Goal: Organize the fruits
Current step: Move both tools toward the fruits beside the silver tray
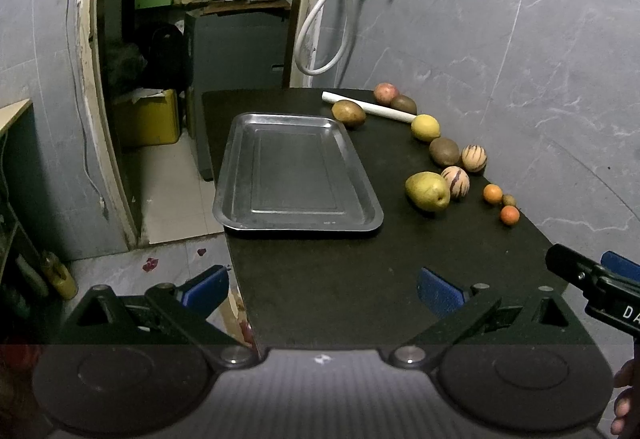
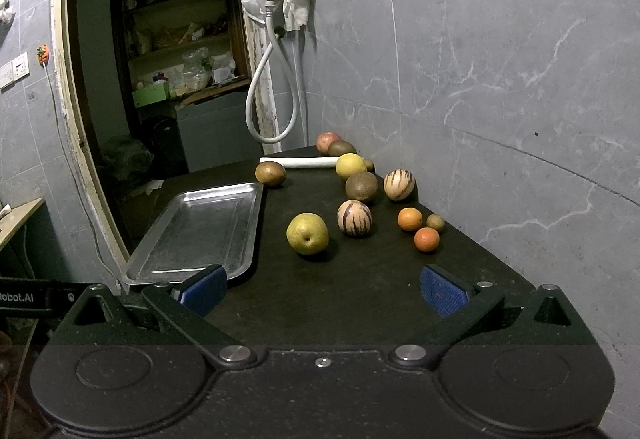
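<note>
An empty steel tray (image 1: 296,175) (image 2: 200,231) lies on the left half of the black table (image 1: 340,287). Fruits are scattered to its right along the wall: a green pear (image 1: 427,191) (image 2: 307,233), two striped melons (image 1: 455,181) (image 2: 354,218), a lemon (image 1: 425,127) (image 2: 350,166), brown kiwis (image 1: 444,151) (image 2: 361,186), two small oranges (image 1: 509,215) (image 2: 426,239) and a red apple (image 1: 386,93) (image 2: 328,142). My left gripper (image 1: 322,293) hovers open over the table's near edge. Short of the pear, my right gripper (image 2: 324,289) is open too, holding nothing.
A white tube (image 1: 368,107) (image 2: 298,162) lies among the far fruits. The grey wall (image 2: 500,99) bounds the table on the right. A doorway (image 1: 192,39) with shelves, a yellow box and a hanging hose (image 1: 320,39) lies beyond. The floor drops off left of the tray.
</note>
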A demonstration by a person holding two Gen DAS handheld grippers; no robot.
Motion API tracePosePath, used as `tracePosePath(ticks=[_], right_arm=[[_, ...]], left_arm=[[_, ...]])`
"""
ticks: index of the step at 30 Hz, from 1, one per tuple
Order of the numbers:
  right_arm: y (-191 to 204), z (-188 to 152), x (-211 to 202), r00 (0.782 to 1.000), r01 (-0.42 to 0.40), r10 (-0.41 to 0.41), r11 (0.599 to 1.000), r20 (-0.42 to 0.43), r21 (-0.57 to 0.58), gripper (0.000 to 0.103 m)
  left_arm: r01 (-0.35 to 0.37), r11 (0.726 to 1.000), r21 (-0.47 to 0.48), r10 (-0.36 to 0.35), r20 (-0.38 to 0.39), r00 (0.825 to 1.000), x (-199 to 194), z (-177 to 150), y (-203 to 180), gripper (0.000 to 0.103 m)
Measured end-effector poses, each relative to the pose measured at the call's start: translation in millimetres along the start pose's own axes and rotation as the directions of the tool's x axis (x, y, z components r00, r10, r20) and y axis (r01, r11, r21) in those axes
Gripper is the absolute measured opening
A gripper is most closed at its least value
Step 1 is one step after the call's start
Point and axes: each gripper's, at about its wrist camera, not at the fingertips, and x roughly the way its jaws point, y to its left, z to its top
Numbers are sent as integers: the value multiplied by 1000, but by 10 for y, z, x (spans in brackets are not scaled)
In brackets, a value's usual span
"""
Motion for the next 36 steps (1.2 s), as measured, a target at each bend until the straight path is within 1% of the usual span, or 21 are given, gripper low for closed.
tracePosePath(ticks=[8, 20, 31, 36], right_arm=[[1, 12, -1, 1000, -1, 1, 1000, -4, 0, 103], [5, 0, 125, 1000, 0, 0, 1000, -25, 3, 103], [-4, 12, 271, 998, 12, -11, 1000, -57, 14, 103], [7, 21, 347, 997, 21, -19, 999, -77, 24, 103]], left_arm=[[-2, 1000, -3, 2, -9, 1000, 22, -2, 9, 102], [-5, 1000, -5, 5, -34, 999, 118, 21, 34, 102], [-3, 1000, 0, 3, -68, 998, 260, 59, 51, 102], [0, 1000, 5, 0, -96, 995, 357, 100, 61, 102]])
